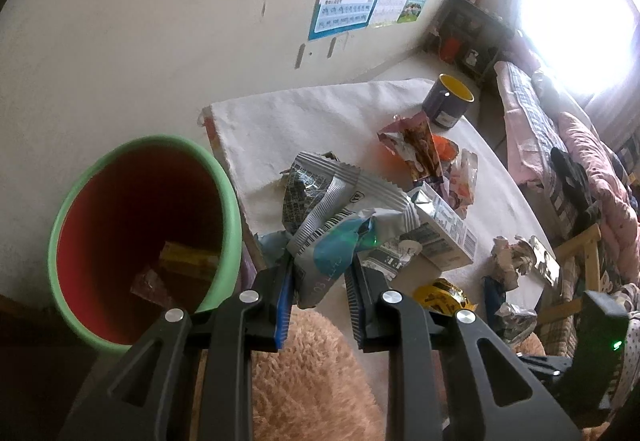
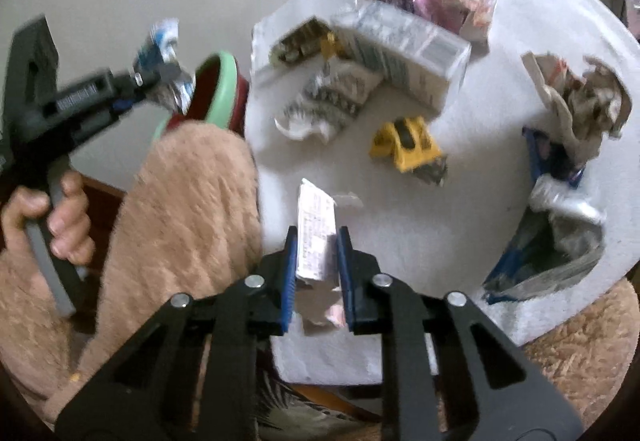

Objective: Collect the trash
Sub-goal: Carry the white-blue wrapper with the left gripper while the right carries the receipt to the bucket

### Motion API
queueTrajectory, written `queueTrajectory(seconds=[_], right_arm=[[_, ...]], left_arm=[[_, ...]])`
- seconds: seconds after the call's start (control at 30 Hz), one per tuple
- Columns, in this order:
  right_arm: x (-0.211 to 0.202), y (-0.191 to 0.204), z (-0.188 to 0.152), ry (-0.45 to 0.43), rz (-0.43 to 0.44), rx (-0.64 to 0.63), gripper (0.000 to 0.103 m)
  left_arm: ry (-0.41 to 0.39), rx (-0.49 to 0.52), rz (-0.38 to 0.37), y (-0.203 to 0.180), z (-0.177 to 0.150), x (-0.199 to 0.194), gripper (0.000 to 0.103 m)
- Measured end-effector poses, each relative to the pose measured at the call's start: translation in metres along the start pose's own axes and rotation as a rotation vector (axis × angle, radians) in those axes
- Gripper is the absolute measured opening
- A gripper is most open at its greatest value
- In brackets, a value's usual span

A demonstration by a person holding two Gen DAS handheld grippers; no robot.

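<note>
Crinkled silver-and-blue wrapper (image 1: 320,241) pinched in the left hand-held gripper (image 1: 320,281), carried just right of the green-rimmed bin (image 1: 224,197), evidently for dropping inside. White paper slip (image 2: 316,237) clamped between the narrow jaws of the right hand-held gripper (image 2: 316,261), apparently lifted off the white-clothed table (image 2: 480,201). Ahead of that right hand-held gripper, more trash awaiting collection: yellow wrapper (image 2: 408,145), carton (image 2: 404,45), crumpled paper (image 2: 576,101). Bin to its far left, beyond the fuzzy tan sleeve (image 2: 180,209).
</note>
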State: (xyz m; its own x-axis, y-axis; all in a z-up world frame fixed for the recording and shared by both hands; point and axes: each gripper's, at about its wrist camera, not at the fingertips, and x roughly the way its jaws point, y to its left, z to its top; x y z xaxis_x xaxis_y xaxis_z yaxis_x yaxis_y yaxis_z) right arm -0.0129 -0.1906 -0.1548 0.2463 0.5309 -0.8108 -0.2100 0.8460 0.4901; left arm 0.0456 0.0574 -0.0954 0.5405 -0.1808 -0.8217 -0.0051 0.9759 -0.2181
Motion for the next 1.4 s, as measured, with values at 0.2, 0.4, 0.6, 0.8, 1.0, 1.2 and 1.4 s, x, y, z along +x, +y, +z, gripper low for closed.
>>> queueTrajectory(seconds=[0.2,0.4,0.6,0.8,1.0,1.2,1.4], right_arm=[[-0.02,0.009,0.012,-0.066,-0.041,-0.047,0.019],[-0.029,0.004,0.015,-0.087,-0.027,-0.016,0.019],[-0.032,0.021,0.029,-0.125,-0.026,-0.038,0.019],[-0.031,0.042,0.04,-0.132,-0.018,-0.083,0.019],[-0.024,0.061,0.048,-0.123,-0.022,-0.121,0.019],[-0.018,0.081,0.058,-0.118,-0.034,-0.158,0.019],[-0.005,0.103,0.065,-0.098,-0.039,-0.197,0.019]], left_arm=[[-0.017,-0.007,0.001,0.002,0.0,-0.004,0.022],[-0.035,-0.017,-0.007,0.005,-0.001,-0.011,0.022],[-0.071,-0.026,-0.018,0.008,0.0,-0.021,0.022],[-0.071,-0.055,-0.021,0.02,-0.001,-0.023,0.022],[-0.077,-0.099,-0.013,0.039,-0.003,-0.025,0.022],[-0.087,-0.16,-0.003,0.065,-0.008,-0.027,0.022],[-0.101,-0.209,0.025,0.092,-0.013,-0.031,0.022]])
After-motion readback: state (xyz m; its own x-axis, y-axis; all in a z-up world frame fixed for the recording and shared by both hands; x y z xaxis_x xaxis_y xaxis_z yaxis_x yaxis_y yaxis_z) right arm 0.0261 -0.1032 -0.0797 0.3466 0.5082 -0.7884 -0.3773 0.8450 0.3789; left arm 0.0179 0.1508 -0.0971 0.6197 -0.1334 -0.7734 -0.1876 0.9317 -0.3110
